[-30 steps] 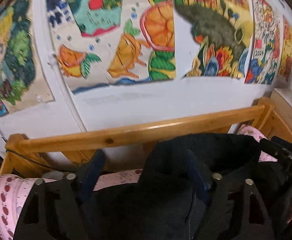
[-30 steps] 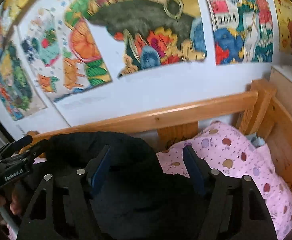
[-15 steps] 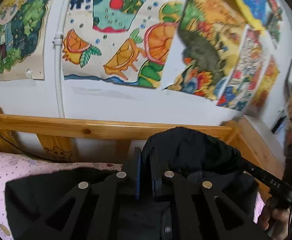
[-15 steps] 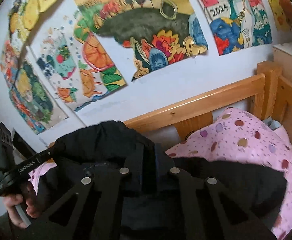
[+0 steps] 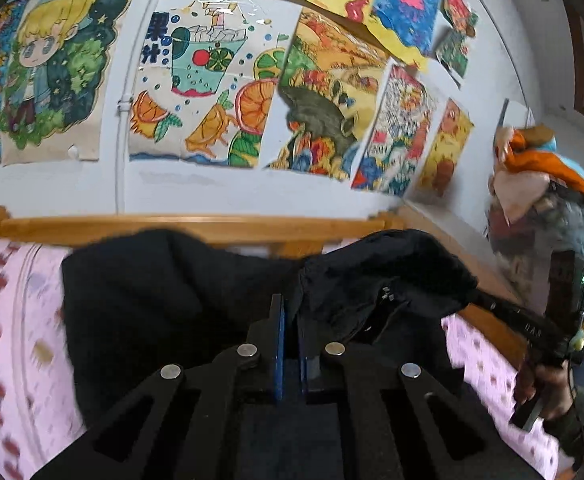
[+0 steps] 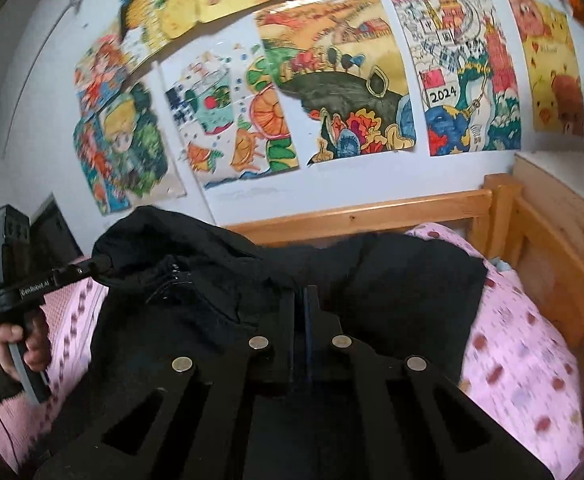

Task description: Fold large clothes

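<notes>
In the left wrist view, the pink dotted bedsheet (image 5: 16,320) fills 9 o'clock; the black jacket (image 5: 164,300) lies over it below the wooden bed rail (image 5: 196,226). The left gripper (image 5: 290,320) at 6 o'clock has its fingers pressed together on a raised fold of the jacket. At 3 o'clock the right gripper (image 5: 479,300) grips the jacket's far edge. In the right wrist view, the left gripper (image 6: 100,266) at 9 o'clock pinches the jacket (image 6: 403,280); the right gripper (image 6: 301,308) is clamped on cloth, with the bedsheet (image 6: 519,360) at 4 o'clock
</notes>
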Tool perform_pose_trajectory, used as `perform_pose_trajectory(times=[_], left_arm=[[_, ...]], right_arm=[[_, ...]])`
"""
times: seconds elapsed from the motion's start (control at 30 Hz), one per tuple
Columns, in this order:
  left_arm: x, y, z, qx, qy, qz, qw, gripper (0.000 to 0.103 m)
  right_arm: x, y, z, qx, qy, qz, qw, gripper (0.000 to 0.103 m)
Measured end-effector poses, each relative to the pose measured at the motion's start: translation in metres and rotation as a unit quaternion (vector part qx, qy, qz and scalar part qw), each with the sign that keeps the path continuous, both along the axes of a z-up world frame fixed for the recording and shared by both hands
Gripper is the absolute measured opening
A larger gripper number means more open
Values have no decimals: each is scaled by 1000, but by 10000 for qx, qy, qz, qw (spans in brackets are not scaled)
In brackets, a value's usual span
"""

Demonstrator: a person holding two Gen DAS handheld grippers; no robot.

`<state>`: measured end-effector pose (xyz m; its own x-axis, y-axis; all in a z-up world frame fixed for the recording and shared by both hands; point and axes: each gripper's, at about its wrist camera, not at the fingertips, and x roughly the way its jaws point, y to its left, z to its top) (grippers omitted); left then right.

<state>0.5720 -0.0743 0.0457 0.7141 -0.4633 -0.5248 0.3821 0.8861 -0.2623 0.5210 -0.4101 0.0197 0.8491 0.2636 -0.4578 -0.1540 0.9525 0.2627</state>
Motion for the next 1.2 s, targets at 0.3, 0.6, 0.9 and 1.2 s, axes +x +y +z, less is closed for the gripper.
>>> perform_pose_trajectory(times=[0.3, 0.6, 0.9, 1.2], left_arm=[[-32, 3, -59, 420, 398, 199, 9981, 5], [-19, 0, -115, 541, 417, 493, 9964, 5], [-21, -5, -120, 787, 164, 394, 9960, 5], [-25, -12, -118, 1021, 25, 434, 9938, 6]], right_arm=[[-23, 2, -54, -137, 544, -129, 9983, 3], [-7, 12, -116, -279, 1129, -117, 9931, 0], [-35, -1, -48, -587, -192, -223, 9978, 0], [64, 61, -24, -706, 25, 295, 9971, 2]])
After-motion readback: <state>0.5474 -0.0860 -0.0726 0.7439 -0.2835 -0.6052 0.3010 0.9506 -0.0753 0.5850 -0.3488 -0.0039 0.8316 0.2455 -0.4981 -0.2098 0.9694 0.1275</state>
